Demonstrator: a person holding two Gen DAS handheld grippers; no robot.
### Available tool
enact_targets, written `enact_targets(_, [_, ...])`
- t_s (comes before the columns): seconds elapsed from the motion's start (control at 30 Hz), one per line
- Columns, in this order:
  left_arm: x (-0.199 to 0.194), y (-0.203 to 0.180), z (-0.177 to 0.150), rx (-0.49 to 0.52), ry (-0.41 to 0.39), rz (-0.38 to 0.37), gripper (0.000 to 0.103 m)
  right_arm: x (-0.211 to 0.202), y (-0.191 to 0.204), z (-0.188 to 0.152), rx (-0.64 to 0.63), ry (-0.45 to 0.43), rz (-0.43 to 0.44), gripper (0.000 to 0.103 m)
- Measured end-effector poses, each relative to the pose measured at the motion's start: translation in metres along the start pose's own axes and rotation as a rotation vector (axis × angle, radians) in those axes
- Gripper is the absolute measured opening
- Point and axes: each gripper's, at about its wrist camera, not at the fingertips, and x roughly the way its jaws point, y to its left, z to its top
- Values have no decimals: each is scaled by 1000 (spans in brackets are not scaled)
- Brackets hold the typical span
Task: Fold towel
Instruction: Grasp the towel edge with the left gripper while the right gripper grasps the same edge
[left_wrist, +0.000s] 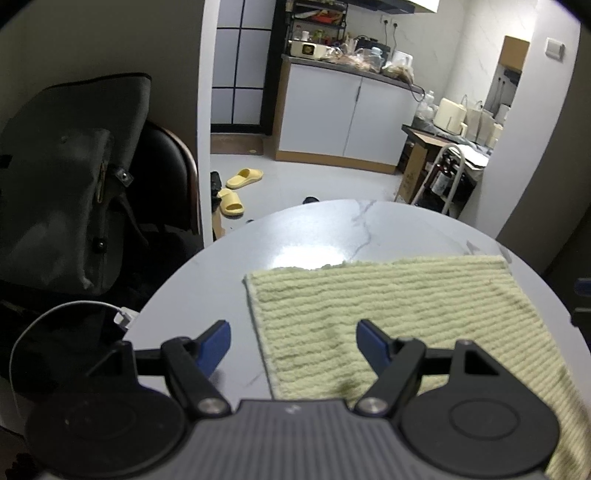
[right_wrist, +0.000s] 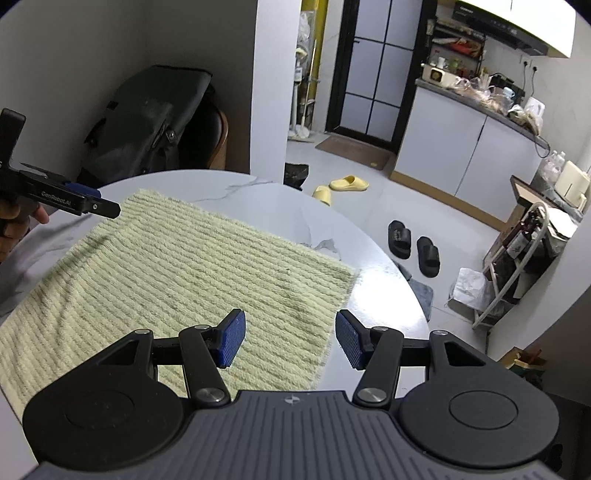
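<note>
A pale green ribbed towel (left_wrist: 399, 310) lies flat on the round white marble table (left_wrist: 295, 236); it also shows in the right wrist view (right_wrist: 184, 273). My left gripper (left_wrist: 293, 341) is open, hovering over the towel's near left edge, holding nothing. My right gripper (right_wrist: 290, 338) is open above the towel's near right edge, holding nothing. The left gripper also appears from the side in the right wrist view (right_wrist: 92, 203), above the towel's far left corner.
A dark bag (left_wrist: 70, 177) rests on a chair left of the table. Yellow slippers (left_wrist: 240, 188) and black slippers (right_wrist: 413, 247) lie on the floor beyond the table. A kitchen counter (left_wrist: 351, 110) and a rack (right_wrist: 517, 266) stand further off.
</note>
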Motion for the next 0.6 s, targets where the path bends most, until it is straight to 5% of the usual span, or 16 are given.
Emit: enact_targets(0.6, [9, 24, 33, 131, 14, 0, 70, 49, -26, 29, -38, 22, 28, 59])
